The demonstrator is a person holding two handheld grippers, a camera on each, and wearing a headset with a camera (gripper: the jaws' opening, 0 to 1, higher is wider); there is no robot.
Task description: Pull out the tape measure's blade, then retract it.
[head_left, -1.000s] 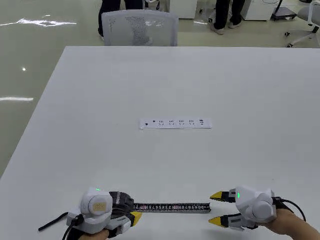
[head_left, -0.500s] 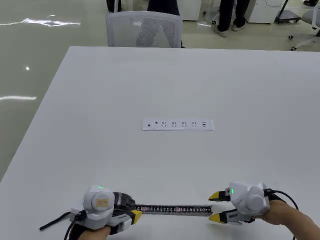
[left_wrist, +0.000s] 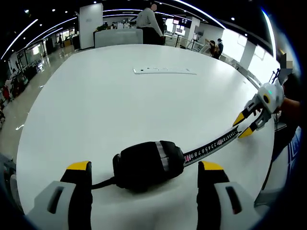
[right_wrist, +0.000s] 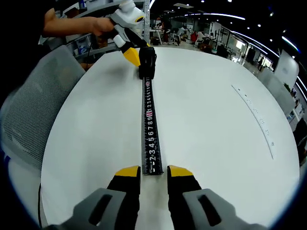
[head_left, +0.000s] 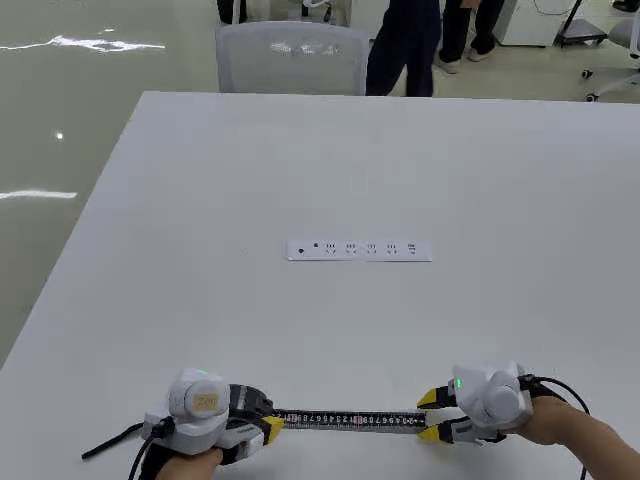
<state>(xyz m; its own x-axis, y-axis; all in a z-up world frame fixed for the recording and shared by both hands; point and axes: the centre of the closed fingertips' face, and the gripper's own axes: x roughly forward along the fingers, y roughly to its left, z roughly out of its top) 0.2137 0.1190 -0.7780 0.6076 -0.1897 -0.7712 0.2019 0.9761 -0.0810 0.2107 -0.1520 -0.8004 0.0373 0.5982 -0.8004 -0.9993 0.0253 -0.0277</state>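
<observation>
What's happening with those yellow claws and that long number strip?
A person holds a claw in each hand at a white table. The black tape measure case sits between the jaws of the left claw. Its black numbered blade lies pulled out across the table, and the jaws of the right claw hug its far end. Whether either claw is squeezing is unclear.

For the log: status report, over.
Left gripper open astride tape measure case. Right gripper open, jaws flanking blade tip. Blade out along table. Power strip far off.
</observation>
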